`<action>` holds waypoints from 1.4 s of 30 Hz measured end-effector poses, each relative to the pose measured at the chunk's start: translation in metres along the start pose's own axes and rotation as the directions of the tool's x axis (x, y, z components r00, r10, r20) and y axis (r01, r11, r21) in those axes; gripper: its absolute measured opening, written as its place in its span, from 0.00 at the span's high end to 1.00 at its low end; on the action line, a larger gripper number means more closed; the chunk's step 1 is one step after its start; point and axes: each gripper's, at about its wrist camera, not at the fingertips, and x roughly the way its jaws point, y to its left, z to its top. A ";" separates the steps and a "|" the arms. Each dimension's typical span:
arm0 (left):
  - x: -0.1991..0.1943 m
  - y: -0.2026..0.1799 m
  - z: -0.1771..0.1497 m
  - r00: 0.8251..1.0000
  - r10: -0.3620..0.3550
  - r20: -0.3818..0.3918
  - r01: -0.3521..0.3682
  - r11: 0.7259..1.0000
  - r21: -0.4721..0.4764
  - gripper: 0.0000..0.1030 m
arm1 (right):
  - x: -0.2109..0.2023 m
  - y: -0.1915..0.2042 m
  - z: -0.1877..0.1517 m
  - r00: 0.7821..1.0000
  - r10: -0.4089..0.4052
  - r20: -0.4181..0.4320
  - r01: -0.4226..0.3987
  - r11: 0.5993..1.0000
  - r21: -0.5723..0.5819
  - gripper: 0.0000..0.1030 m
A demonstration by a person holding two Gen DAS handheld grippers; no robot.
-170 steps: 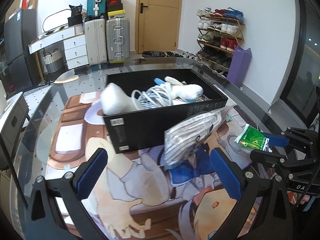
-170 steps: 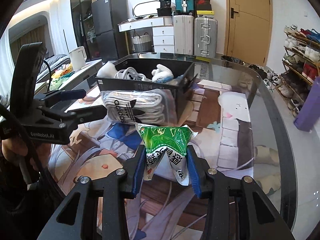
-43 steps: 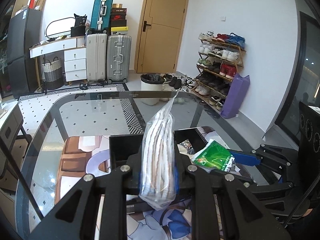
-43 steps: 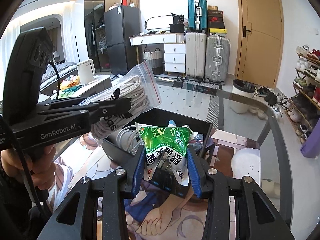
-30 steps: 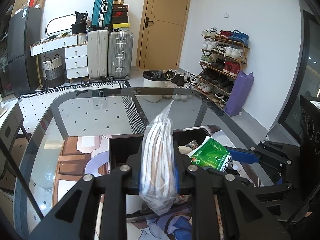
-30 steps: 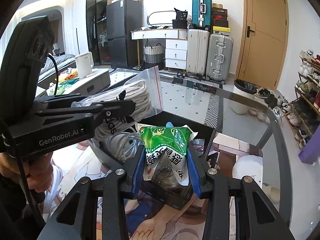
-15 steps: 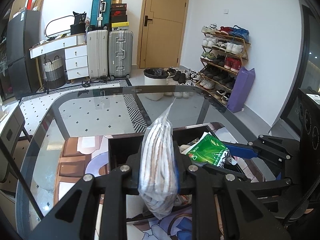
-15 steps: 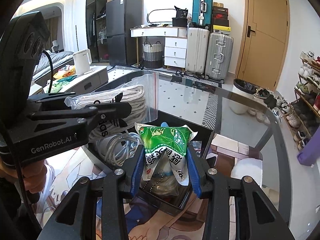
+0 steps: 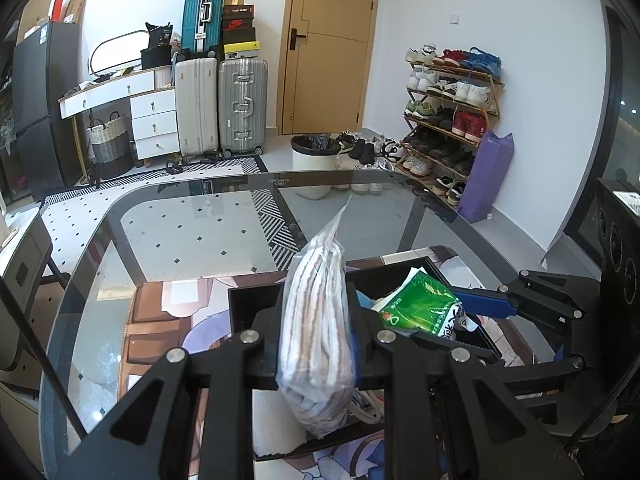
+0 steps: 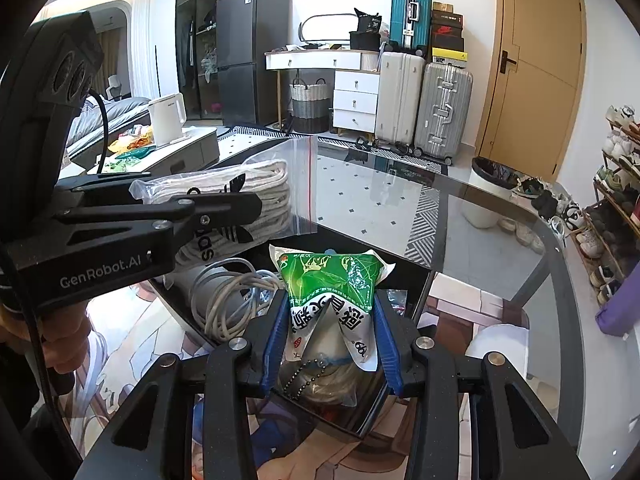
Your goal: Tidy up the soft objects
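My left gripper (image 9: 318, 340) is shut on a clear zip bag of white striped socks (image 9: 318, 320) and holds it upright above the black box (image 9: 248, 300). The bag also shows in the right wrist view (image 10: 240, 200). My right gripper (image 10: 330, 332) is shut on a green tissue pack (image 10: 330, 280) and holds it over the right part of the black box (image 10: 420, 284). The pack also shows in the left wrist view (image 9: 420, 308). The box holds a coil of grey cable (image 10: 228, 296) and a pale bundle with a bead chain (image 10: 316, 376).
The box sits on a printed mat (image 9: 160, 320) on a glass table (image 9: 192, 232). Beyond the table stand suitcases (image 9: 222, 104), a white bin (image 9: 310, 164), a shoe rack (image 9: 448, 120) and a purple bag (image 9: 486, 176). A kettle (image 10: 166, 118) stands on a side unit at the left.
Both grippers had picked up their items from the mat and lifted them. In the last second both have drifted a little lower and forward over the box, each still gripping its item.
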 end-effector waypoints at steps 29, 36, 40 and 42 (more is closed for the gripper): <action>-0.051 -0.001 -0.029 0.992 0.100 0.079 -0.104 0.993 0.052 0.00 | -0.050 0.005 -0.026 0.988 0.027 0.152 -0.032 0.999 0.032 0.01; -0.058 0.001 -0.054 0.991 0.105 0.079 -0.107 0.994 0.021 0.00 | -0.066 0.012 -0.041 0.977 0.026 0.212 -0.042 0.997 0.072 0.01; -0.061 -0.001 -0.060 0.990 0.113 0.085 -0.116 0.993 0.026 0.00 | -0.069 0.012 -0.048 0.975 0.022 0.223 -0.044 0.995 0.093 0.01; -0.062 -0.001 -0.064 0.989 0.117 0.088 -0.119 0.993 0.022 0.00 | -0.070 0.010 -0.054 0.973 0.024 0.228 -0.049 0.993 0.106 0.01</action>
